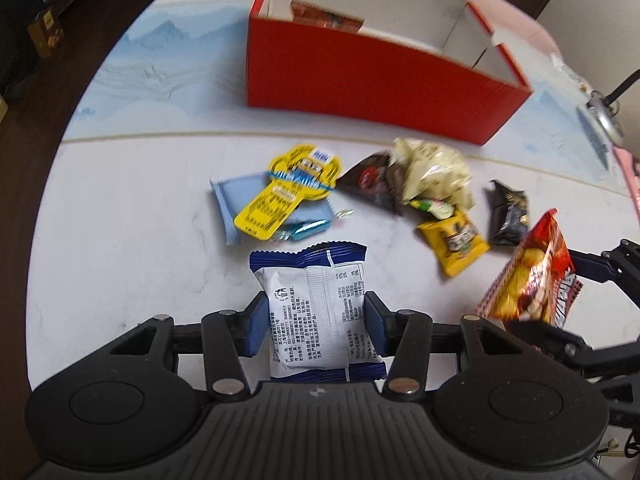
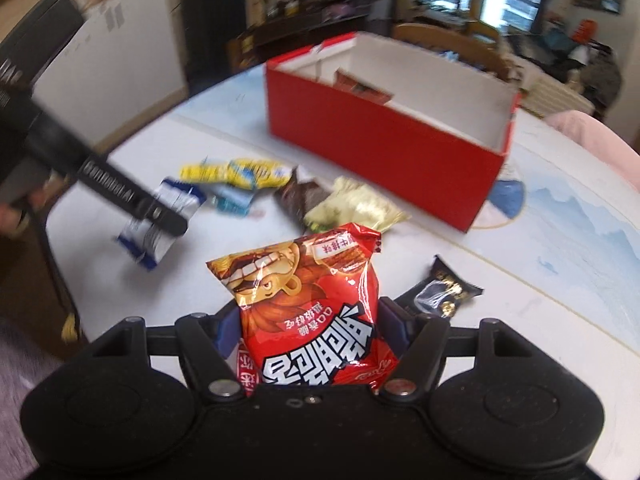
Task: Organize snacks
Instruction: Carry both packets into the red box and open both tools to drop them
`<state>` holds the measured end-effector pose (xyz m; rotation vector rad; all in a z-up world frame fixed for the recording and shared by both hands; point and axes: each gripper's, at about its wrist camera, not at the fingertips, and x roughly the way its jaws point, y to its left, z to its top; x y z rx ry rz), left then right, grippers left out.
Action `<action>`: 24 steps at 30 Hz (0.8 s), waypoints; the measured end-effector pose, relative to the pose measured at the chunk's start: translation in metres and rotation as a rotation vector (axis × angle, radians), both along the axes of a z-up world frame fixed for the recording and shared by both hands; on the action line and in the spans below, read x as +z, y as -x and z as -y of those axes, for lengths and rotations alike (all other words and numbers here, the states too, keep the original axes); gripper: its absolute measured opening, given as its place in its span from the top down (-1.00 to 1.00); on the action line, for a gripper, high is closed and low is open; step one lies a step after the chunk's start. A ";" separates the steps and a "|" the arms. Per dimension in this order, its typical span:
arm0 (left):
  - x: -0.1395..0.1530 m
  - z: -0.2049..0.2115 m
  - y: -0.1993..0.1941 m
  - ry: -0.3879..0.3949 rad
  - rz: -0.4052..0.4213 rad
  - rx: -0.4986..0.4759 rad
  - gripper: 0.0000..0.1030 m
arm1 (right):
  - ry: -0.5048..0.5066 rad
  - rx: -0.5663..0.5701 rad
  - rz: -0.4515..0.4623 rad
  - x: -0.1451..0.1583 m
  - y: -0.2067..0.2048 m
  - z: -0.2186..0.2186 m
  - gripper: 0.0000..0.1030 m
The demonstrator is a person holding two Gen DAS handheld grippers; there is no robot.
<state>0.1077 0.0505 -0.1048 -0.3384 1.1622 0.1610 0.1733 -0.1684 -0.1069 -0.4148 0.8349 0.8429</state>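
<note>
Your left hand-held gripper [image 1: 314,314] is clamped partway closed on a blue-and-white packet [image 1: 316,312], back side up with small printed text and a centre seam; it sits lifted off the desk [image 1: 120,240]. Your right hand-held gripper [image 2: 310,330] is squeezing a puffy red snack bag [image 2: 308,300] printed with a cartoon figure and bold white characters, also held above the desk. Beyond them, loose snacks lie scattered: a yellow cartoon packet [image 1: 288,188] lying on a pale blue one [image 1: 236,200], a dark triangular pack [image 1: 372,184], a cream bag [image 1: 432,172], a yellow pouch [image 1: 454,244] and a black wrapper [image 1: 508,214]. Farther back stands an open red box [image 1: 372,80] with one orange packet [image 1: 324,18] inside.
</note>
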 end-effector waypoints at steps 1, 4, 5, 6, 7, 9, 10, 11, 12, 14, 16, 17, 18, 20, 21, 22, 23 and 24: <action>0.005 0.000 0.002 -0.001 0.015 -0.004 0.04 | -0.016 -0.023 0.004 0.005 0.001 0.002 -0.34; 0.020 0.001 0.005 -0.017 0.059 -0.015 0.04 | -0.056 -0.094 0.006 0.017 0.002 0.005 -0.34; 0.025 0.000 0.007 -0.025 0.075 -0.018 0.04 | -0.071 -0.116 0.004 0.021 0.003 0.006 -0.34; 0.030 0.000 0.007 -0.031 0.088 -0.021 0.04 | -0.089 -0.141 0.001 0.025 0.003 0.007 -0.34; 0.036 0.000 0.008 -0.037 0.103 -0.023 0.04 | -0.101 -0.164 -0.002 0.030 0.002 0.006 -0.34; 0.044 -0.002 0.009 -0.042 0.126 -0.026 0.04 | -0.126 -0.205 -0.008 0.036 0.002 0.007 -0.34; 0.048 -0.003 0.009 -0.043 0.135 -0.027 0.04 | -0.140 -0.225 -0.011 0.040 0.001 0.007 -0.34; 0.052 -0.003 0.009 -0.044 0.145 -0.028 0.04 | -0.151 -0.246 -0.014 0.043 0.001 0.007 -0.34; 0.055 -0.004 0.010 -0.044 0.154 -0.028 0.04 | -0.158 -0.263 -0.018 0.045 0.000 0.007 -0.34; 0.063 -0.004 0.009 -0.043 0.169 -0.034 0.04 | -0.180 -0.293 -0.035 0.050 -0.003 0.007 -0.34; 0.071 -0.004 0.007 -0.047 0.183 -0.042 0.04 | -0.194 -0.321 -0.050 0.055 -0.006 0.005 -0.34; 0.075 -0.003 0.006 -0.050 0.189 -0.046 0.04 | -0.198 -0.332 -0.053 0.058 -0.008 0.004 -0.34; 0.079 -0.003 0.004 -0.054 0.196 -0.051 0.04 | -0.204 -0.341 -0.054 0.061 -0.009 0.003 -0.34; 0.088 -0.002 0.000 -0.061 0.214 -0.060 0.04 | -0.207 -0.357 -0.051 0.067 -0.012 -0.001 -0.34; 0.093 -0.003 -0.002 -0.062 0.221 -0.064 0.04 | -0.210 -0.367 -0.047 0.070 -0.015 -0.003 -0.34; 0.097 -0.003 -0.006 -0.063 0.225 -0.069 0.04 | -0.214 -0.376 -0.044 0.074 -0.016 -0.005 -0.34; 0.102 -0.003 -0.009 -0.063 0.229 -0.070 0.04 | -0.217 -0.384 -0.041 0.077 -0.019 -0.006 -0.34; 0.106 -0.004 -0.012 -0.065 0.233 -0.070 0.04 | -0.218 -0.391 -0.037 0.080 -0.021 -0.008 -0.34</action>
